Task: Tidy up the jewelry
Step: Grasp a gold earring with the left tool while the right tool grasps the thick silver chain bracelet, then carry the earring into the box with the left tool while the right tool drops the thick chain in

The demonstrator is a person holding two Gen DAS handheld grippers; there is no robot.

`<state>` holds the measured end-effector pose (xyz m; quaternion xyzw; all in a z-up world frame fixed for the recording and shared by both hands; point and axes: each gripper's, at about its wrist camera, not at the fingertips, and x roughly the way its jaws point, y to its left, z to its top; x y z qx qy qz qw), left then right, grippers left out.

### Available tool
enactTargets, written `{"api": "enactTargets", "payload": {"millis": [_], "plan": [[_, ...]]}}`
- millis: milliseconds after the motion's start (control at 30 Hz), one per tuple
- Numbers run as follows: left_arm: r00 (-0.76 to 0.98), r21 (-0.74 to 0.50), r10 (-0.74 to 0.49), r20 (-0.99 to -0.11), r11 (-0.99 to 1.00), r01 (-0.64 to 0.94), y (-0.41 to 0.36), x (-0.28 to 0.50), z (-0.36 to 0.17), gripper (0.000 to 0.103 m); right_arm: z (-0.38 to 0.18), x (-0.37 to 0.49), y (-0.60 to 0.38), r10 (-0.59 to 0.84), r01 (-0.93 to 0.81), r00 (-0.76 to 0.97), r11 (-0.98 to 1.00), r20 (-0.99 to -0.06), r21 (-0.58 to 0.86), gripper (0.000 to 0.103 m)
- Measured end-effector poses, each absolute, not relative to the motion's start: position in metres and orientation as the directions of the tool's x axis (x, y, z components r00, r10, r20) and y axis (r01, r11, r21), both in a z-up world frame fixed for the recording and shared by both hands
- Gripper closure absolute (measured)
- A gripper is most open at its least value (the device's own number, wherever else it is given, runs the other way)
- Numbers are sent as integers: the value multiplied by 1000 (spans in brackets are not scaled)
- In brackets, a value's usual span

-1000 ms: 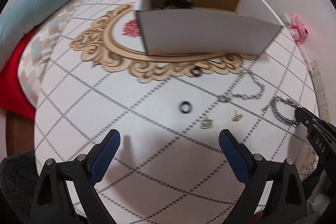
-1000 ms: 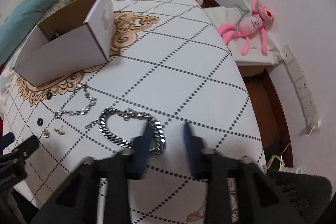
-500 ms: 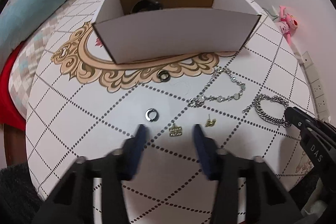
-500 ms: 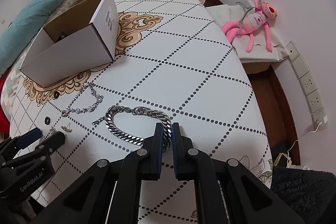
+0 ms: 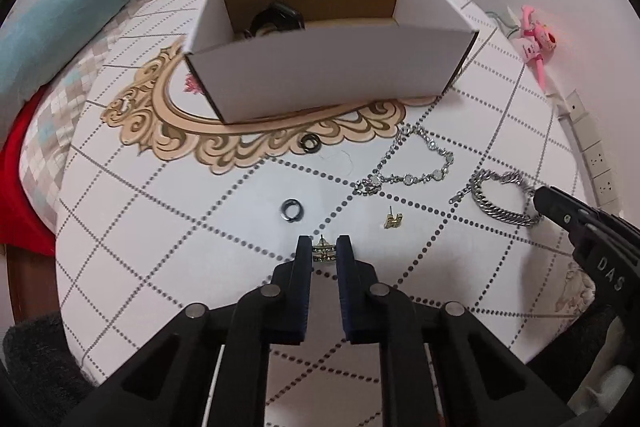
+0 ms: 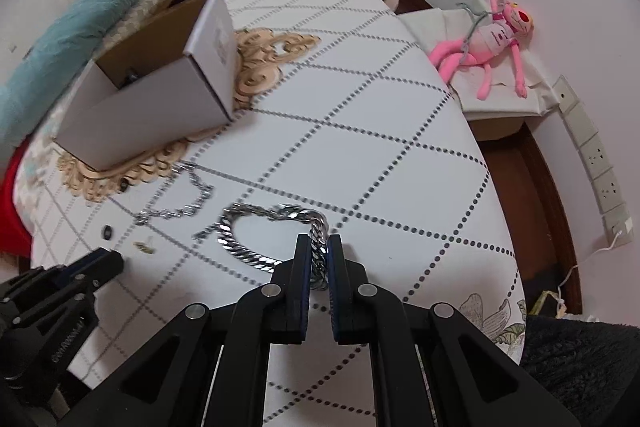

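Observation:
My left gripper (image 5: 324, 247) is shut on a small gold earring (image 5: 323, 254) at table level. A second gold earring (image 5: 393, 220) lies to its right. My right gripper (image 6: 318, 247) is shut on a thick silver chain bracelet (image 6: 256, 227), which also shows in the left wrist view (image 5: 500, 213). A thin crystal bracelet (image 5: 416, 167), a dark ring (image 5: 292, 209) and another ring (image 5: 311, 143) lie on the white table (image 5: 160, 227). An open cardboard box (image 5: 320, 75) stands behind, with a dark item inside (image 5: 276, 21).
A pink plush toy (image 6: 488, 39) lies on a side stand to the right of the table. A teal blanket (image 6: 80, 27) lies on a bed behind the box. Wall sockets (image 6: 604, 179) line the right wall. The table's edge falls off close to my grippers.
My left gripper moved forward and closed from wide open onto the gold earring. My right gripper closed on the silver chain bracelet and holds it; the right view is slightly shifted.

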<state>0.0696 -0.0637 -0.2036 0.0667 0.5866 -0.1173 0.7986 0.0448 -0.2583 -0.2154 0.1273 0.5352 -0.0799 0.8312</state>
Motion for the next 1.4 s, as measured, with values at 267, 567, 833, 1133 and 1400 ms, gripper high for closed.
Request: {"api": "enactTargets", "payload": {"millis": [267, 567, 833, 1133, 1400], "plan": [[332, -97, -177, -926, 965, 245, -49, 83, -150, 93, -159, 53, -246, 108, 179, 506, 957, -855, 227, 95], [388, -151, -242, -889, 956, 252, -44, 137, -94, 93, -82, 93, -234, 202, 51, 600, 956, -774, 289, 95], [344, -160, -232, -910, 961, 223, -37, 212, -107, 93, -74, 177, -224, 219, -11, 570, 966, -792, 259, 95], [239, -141, -190, -952, 968, 208, -40, 265, -140, 92, -126, 245, -222, 222, -10, 441, 970, -870, 242, 95], [254, -115, -152, -955, 981, 157, -30, 275, -135, 30, -144, 270, -223, 196, 4, 353, 977, -915, 211, 92]]}}
